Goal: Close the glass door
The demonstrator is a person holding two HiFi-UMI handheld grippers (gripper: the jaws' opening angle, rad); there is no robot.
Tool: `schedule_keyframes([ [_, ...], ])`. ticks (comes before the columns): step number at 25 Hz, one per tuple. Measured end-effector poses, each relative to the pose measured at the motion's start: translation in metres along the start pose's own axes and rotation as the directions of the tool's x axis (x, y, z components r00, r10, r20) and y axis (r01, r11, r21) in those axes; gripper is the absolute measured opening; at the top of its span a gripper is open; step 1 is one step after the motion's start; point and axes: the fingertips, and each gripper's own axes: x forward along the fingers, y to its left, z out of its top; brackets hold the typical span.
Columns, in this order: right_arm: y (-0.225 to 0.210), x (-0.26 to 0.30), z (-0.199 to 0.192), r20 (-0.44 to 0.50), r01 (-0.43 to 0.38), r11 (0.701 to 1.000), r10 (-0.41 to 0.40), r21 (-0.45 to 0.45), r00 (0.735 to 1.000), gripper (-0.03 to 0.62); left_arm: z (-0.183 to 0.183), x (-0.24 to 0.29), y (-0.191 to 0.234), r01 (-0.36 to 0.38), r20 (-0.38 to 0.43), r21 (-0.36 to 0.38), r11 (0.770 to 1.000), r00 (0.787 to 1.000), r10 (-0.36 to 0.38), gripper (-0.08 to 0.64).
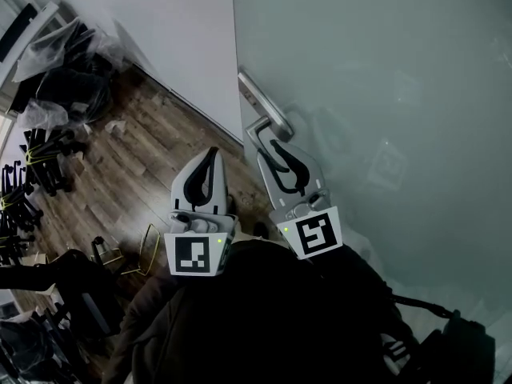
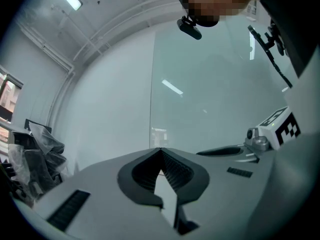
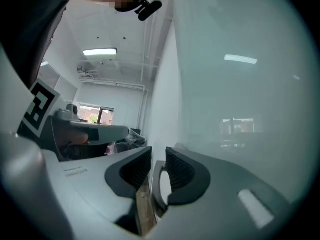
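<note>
The frosted glass door [image 1: 384, 94] fills the right of the head view, its edge running down to the wooden floor. A metal lever handle [image 1: 262, 101] sits at that edge. My right gripper [image 1: 272, 144] points up at the handle's lower end, jaws closed around the lever. In the right gripper view the thin metal handle [image 3: 161, 184] stands between the ribbed pads [image 3: 177, 170], with the door [image 3: 240, 94] on the right. My left gripper [image 1: 211, 152] hovers just left of the door over the floor, shut and holding nothing. Its tips [image 2: 160, 150] meet in front of the door [image 2: 210, 99].
A white wall [image 1: 168, 30] meets the door's edge. The wooden floor [image 1: 136, 166] lies below. Black chair parts and plastic bags [image 1: 56, 78] are piled along the left. A small wire stand [image 1: 148, 246] is by the person's dark clothing [image 1: 264, 318].
</note>
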Motion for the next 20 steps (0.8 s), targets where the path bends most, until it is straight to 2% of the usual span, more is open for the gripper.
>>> schedule_keyframes([
  [4, 0.002, 0.020, -0.029, -0.061, -0.020, 0.999, 0.022, 0.035, 0.998, 0.064, 0.000, 0.008, 0.012, -0.018, 0.019, -0.022, 1.000, 1.000, 0.018, -0.003],
  [7, 0.002, 0.027, -0.041, -0.087, -0.012, 0.999, 0.014, 0.032, 0.996, 0.064, -0.009, 0.005, 0.013, -0.003, -0.013, -0.005, 1.000, 1.000, 0.003, -0.003],
  [10, 0.000, 0.030, -0.044, -0.095, 0.014, 1.000, -0.012, 0.019, 0.995, 0.064, 0.000, 0.004, 0.019, -0.022, -0.007, -0.019, 1.000, 1.000, 0.022, -0.003],
  [13, -0.001, 0.030, -0.044, -0.088, 0.019, 0.999, -0.014, 0.045, 0.996, 0.066, 0.004, -0.002, 0.030, -0.047, 0.016, -0.015, 0.999, 0.999, 0.047, -0.003],
  [20, 0.000, 0.029, -0.038, -0.095, 0.007, 0.997, -0.001, 0.071, 0.996, 0.064, 0.001, -0.032, 0.027, -0.096, -0.033, -0.007, 0.995, 0.995, 0.096, -0.003],
])
